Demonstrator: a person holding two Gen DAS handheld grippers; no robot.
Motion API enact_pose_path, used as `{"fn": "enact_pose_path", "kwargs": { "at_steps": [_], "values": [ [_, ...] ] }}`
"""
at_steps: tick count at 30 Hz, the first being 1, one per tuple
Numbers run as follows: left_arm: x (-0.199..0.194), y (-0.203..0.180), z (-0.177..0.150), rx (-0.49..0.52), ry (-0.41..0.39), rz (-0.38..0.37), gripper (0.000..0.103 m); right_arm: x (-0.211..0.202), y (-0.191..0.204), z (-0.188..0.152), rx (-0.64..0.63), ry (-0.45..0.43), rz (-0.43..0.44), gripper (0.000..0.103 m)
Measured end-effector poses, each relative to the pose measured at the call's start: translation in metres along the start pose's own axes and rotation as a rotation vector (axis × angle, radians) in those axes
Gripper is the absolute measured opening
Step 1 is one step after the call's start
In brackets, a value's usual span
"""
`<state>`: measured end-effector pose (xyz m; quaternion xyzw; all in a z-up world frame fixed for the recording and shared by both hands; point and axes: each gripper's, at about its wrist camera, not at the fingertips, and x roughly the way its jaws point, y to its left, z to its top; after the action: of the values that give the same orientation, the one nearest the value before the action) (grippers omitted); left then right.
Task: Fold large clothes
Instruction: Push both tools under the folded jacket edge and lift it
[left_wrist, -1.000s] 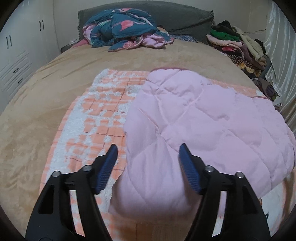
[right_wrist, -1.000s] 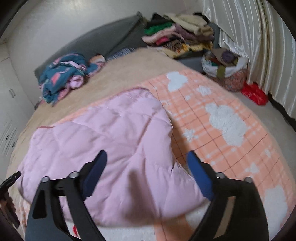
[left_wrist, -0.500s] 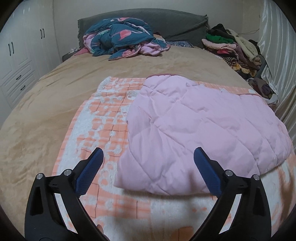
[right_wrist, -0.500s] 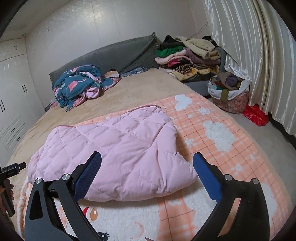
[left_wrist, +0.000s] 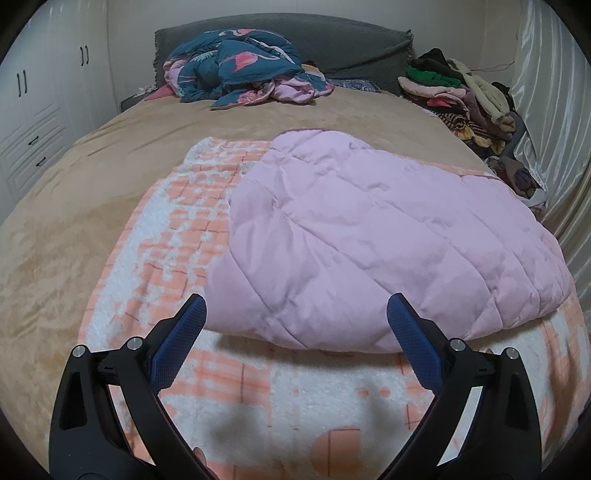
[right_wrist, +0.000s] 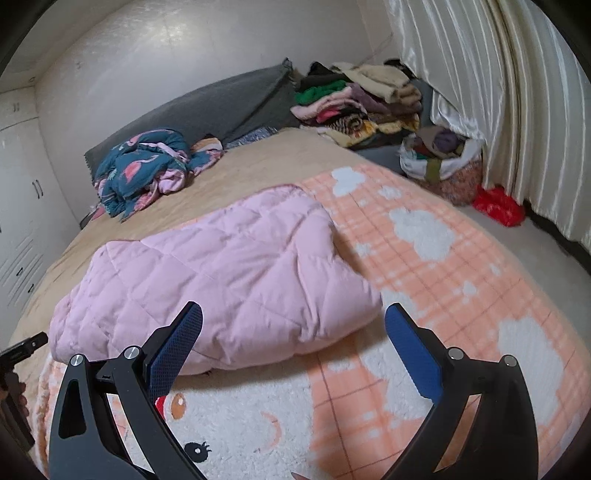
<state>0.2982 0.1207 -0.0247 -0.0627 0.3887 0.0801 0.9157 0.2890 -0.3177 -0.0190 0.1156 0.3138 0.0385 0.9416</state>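
Tan bed (left_wrist: 92, 192), folded pink quilted coat (left_wrist: 369, 240) laid across orange plaid blanket (left_wrist: 177, 229), long axis nine-to-three, left gripper (left_wrist: 295, 334) and right gripper (right_wrist: 293, 341) spread wide, nothing clamped.

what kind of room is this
Most likely a home bedroom. A bed with a grey headboard fills both views, white wardrobes line one wall, and heaps of clothes sit by the curtain. A pink quilted garment lies on the bed.

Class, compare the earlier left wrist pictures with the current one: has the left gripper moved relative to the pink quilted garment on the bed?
Yes. The left gripper has backed away from the pink quilted garment; its fingers once straddled the near edge, and now that edge lies ahead of them.
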Motion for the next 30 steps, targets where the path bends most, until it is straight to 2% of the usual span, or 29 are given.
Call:
{"fn": "enact_pose_path", "kwargs": {
  "at_steps": [11, 21, 26, 30],
  "values": [
    [0.017, -0.001, -0.015, -0.046, 0.042, 0.003, 0.092, 0.038, -0.010, -0.021, 0.131, 0.090, -0.040, 0.099],
    [0.033, 0.003, -0.023, -0.080, 0.077, 0.011, 0.092, 0.076, -0.016, -0.029, 0.247, 0.179, 0.008, 0.099],
    [0.041, 0.008, -0.034, -0.151, 0.117, -0.024, 0.093, 0.093, -0.014, -0.032, 0.263, 0.208, 0.041, 0.099],
    [0.053, 0.011, -0.042, -0.236, 0.162, -0.104, 0.093, 0.102, -0.012, -0.030, 0.287, 0.218, 0.055, 0.099]
  ]
}}
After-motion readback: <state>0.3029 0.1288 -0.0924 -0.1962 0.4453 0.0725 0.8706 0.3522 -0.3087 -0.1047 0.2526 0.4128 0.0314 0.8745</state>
